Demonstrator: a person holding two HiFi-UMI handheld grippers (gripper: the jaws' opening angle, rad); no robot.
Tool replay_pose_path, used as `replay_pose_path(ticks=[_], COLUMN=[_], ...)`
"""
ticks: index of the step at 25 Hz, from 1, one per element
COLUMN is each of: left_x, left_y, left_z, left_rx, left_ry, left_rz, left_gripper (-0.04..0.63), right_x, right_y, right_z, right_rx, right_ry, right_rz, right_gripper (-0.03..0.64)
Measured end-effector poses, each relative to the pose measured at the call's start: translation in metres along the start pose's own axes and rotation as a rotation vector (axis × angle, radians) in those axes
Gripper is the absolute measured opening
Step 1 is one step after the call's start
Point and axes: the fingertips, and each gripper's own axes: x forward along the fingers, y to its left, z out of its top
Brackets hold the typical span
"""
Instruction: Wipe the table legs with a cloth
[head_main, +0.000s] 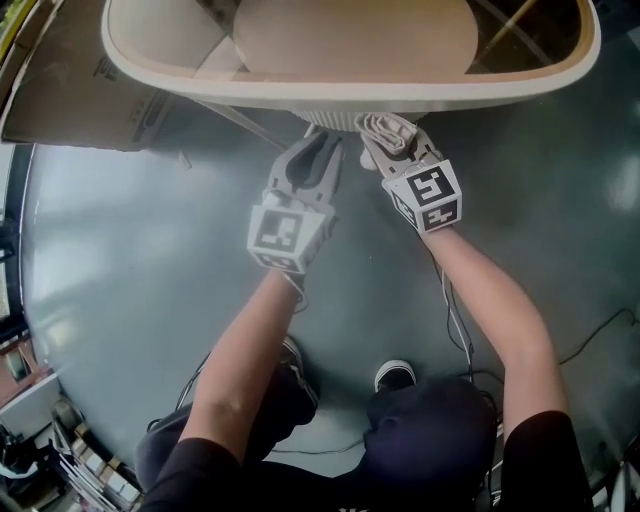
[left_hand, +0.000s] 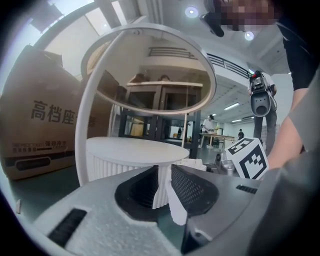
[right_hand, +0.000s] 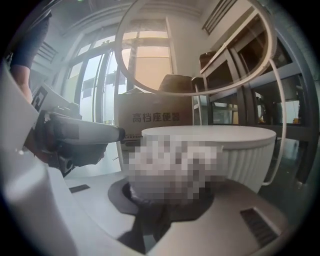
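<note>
The round table's white ribbed base (head_main: 335, 121) stands under its white ring rim (head_main: 350, 92). My left gripper (head_main: 322, 142) points at the base from the near side; its jaws stand apart, and the ribbed base (left_hand: 131, 156) shows through the gap. A white strip of cloth (left_hand: 175, 210) hangs against one pad without being pinched. Just to the right, my right gripper (head_main: 392, 146) is shut on a bunched white cloth (head_main: 381, 126) held close to the base. In the right gripper view the cloth (right_hand: 175, 167) fills the jaws and hides the fingertips, with the base (right_hand: 252, 150) behind it.
A brown cardboard box (head_main: 90, 90) lies on the grey floor left of the table. Thin cables (head_main: 600, 330) trail on the floor at the right. The person's shoes (head_main: 395, 375) stand just behind the grippers. Dark shelving (right_hand: 235, 75) rises beyond the table.
</note>
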Motion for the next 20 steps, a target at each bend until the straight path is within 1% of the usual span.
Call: replay_pose_path(ticks=[5, 9, 13, 17, 18, 20], left_x=[0.021, 0.038, 0.057, 0.076, 0.079, 0.081], left_y=[-0.025, -0.045, -0.061, -0.086, -0.091, -0.097], left_z=[-0.006, -0.005, -0.006, -0.001, 0.004, 0.012], left_rx=[0.016, 0.031, 0.037, 0.065, 0.073, 0.087], left_ry=[0.020, 0.029, 0.030, 0.029, 0.023, 0.008], left_rz=[-0.034, -0.073, -0.102, -0.157, -0.170, -0.188], left_gripper=[0.072, 0.055, 0.040, 0.031, 0.028, 0.021], right_x=[-0.033, -0.052, -0.068, -0.071, -0.073, -0.077], right_y=[-0.044, -0.084, -0.135, -0.184, -0.196, -0.221], right_z=[-0.008, -0.008, -0.012, -0.017, -0.017, -0.018], right_rx=[0.015, -0.023, -0.005, -0.014, -0.018, 0.000], right_ry=[-0.002, 0.019, 0.027, 0.093, 0.111, 0.140], right_rz=[-0.066, -0.116, -0.206, -0.226, -0.242, -0.305], right_gripper=[0.084, 0.084, 0.084, 0.085, 0.084, 0.084])
